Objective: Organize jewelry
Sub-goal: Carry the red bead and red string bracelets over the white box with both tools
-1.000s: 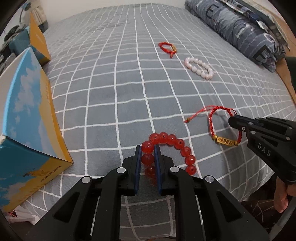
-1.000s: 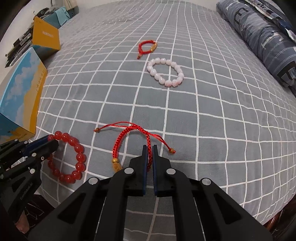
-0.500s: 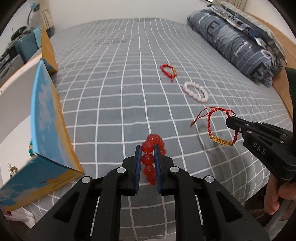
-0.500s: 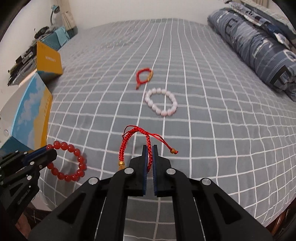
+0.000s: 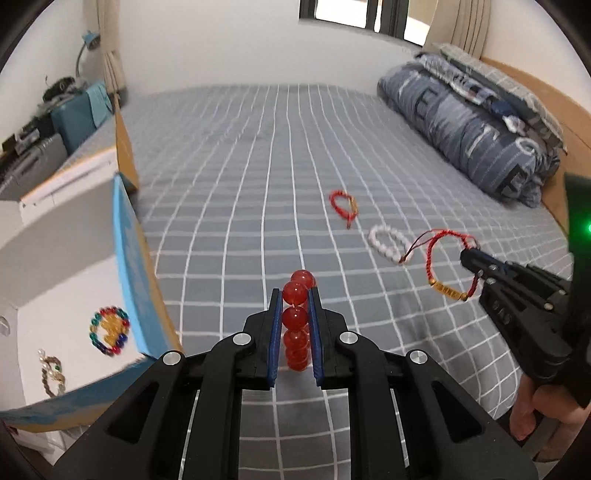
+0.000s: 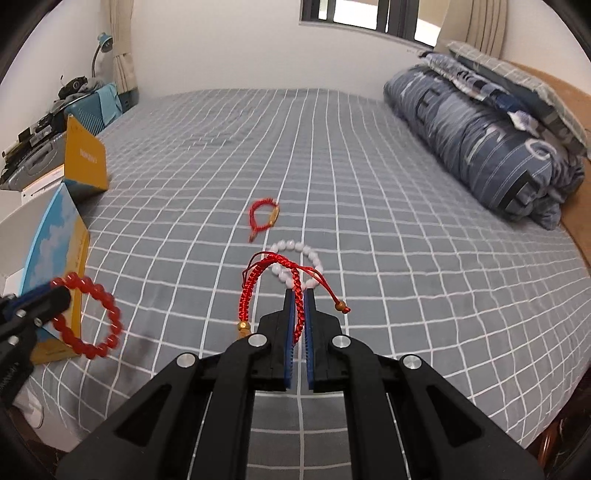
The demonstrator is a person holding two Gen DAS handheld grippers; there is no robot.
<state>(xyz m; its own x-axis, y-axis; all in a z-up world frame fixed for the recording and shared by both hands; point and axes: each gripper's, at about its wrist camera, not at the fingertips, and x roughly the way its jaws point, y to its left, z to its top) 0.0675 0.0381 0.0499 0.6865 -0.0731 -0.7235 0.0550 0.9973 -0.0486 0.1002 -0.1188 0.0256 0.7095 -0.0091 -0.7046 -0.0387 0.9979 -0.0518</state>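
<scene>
The left gripper (image 5: pixel 294 295) has its blue pads squeezed on a red bead bracelet (image 5: pixel 295 317), which hangs in the air above the bed (image 5: pixel 229 206). The right gripper (image 6: pixel 298 295) is pinched tight on a red string bracelet (image 6: pixel 251 291) that has a small gold charm. It hangs in the air too.

Just left of the left gripper stands an open box (image 5: pixel 127 273) at the bed's edge. A colourful bead bracelet (image 5: pixel 109 331) lies inside it.

Farther out, a white bead bracelet (image 6: pixel 314 258) and a small red bracelet (image 6: pixel 262 218) lie on the grey checked sheet, with lots of bare room around them. A folded blue blanket (image 6: pixel 480 144) sits far right, below a window (image 6: pixel 354 11).
</scene>
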